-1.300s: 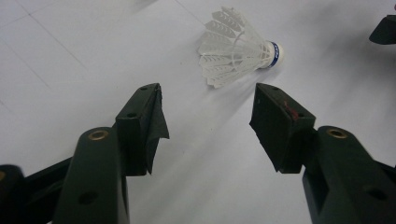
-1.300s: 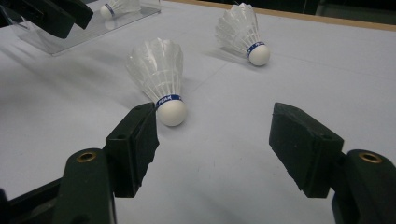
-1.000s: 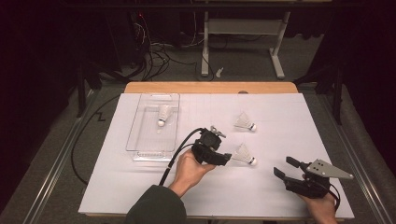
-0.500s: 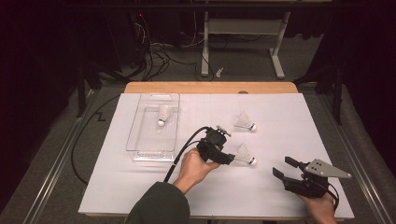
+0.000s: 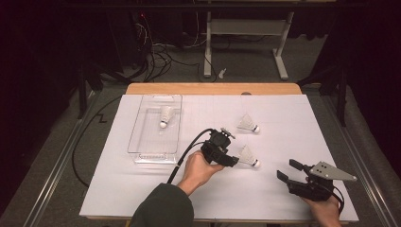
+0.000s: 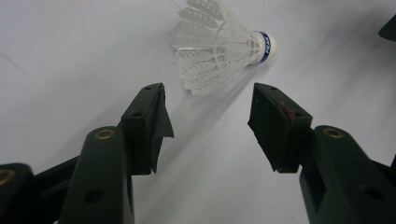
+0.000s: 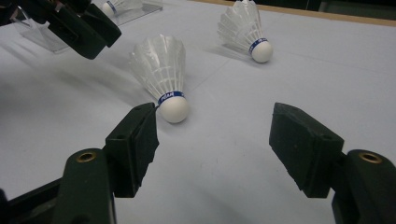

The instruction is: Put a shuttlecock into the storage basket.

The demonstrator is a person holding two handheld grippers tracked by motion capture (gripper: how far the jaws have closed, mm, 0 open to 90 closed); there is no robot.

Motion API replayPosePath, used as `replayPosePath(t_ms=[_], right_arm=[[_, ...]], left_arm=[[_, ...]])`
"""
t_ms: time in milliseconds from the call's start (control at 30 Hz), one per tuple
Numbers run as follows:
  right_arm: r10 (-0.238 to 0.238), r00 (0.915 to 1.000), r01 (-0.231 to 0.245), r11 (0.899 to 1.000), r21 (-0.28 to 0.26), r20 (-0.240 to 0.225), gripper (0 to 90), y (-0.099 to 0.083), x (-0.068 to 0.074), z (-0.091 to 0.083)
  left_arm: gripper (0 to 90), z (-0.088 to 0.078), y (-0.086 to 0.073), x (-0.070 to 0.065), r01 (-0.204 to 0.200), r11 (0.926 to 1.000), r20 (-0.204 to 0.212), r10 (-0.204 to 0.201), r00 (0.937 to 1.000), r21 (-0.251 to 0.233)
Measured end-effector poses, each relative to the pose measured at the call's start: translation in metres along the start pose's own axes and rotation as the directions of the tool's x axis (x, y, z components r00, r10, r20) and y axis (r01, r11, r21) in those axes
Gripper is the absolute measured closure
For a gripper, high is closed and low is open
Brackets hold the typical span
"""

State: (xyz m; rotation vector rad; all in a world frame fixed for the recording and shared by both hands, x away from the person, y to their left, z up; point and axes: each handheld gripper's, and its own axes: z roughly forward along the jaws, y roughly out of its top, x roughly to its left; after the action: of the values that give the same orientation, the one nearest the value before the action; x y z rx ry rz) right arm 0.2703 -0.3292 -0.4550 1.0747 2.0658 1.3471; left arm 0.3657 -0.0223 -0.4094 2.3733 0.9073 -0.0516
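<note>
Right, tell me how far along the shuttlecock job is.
Done: one shuttlecock lies in the clear tray. In hand: the left claw stands open just short of the near shuttlecock, feathers toward it; its jaws have just been closing a little, nothing between them yet. Left: that one and the far shuttlecock on the white sheet. The right claw waits open, empty.

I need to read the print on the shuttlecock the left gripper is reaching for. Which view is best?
The left gripper view: the shuttlecock lies just beyond the open jaws, its blue band sharp. The right gripper view shows it larger but angled; the high view shows it tiny.
</note>
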Motion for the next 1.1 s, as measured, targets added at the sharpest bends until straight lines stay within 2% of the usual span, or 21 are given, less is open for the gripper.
replayPosePath(t_ms=[300, 633, 733, 800, 933, 1100], right_arm=[[-0.012, 0.9999, 0.012, 1.0, 0.0, -0.001, 32.8, 0.0, 0.001, -0.001], [-0.006, 1.0, 0.006, 1.0, 0.002, -0.008, 32.5, 0.0, 0.0, 0.0], [0.003, 1.0, -0.003, 1.0, 0.003, -0.006, 32.5, 0.0, -0.001, 0.0], [0.002, 1.0, -0.002, 1.0, 0.002, -0.006, 32.5, 0.0, -0.001, 0.0], [-0.005, 0.9999, 0.005, 1.0, 0.004, -0.011, 32.5, 0.0, 0.0, 0.0], [-0.004, 0.9999, 0.004, 1.0, 0.003, -0.013, 32.5, 0.0, -0.001, 0.0]], left_arm=[[46.7, 0.003, 0.009, -0.006, -0.01, 0.9993, 0.003, 0.01, 0.9999, 0.037], [53.1, 0.013, 0.017, -0.007, -0.006, 0.9994, 0.016, 0.005, 0.9999, 0.033], [53.6, 0.018, 0.02, -0.009, -0.022, 0.998, 0.018, 0.021, 0.9996, 0.059], [54.1, 0.02, 0.022, -0.009, -0.029, 0.9979, 0.021, 0.027, 0.9994, 0.058], [56.7, 0.025, 0.023, -0.009, -0.02, 0.9988, 0.03, 0.019, 0.9994, 0.045], [61.1, 0.03, 0.025, -0.009, -0.014, 0.9985, 0.044, 0.011, 0.999, 0.054]])
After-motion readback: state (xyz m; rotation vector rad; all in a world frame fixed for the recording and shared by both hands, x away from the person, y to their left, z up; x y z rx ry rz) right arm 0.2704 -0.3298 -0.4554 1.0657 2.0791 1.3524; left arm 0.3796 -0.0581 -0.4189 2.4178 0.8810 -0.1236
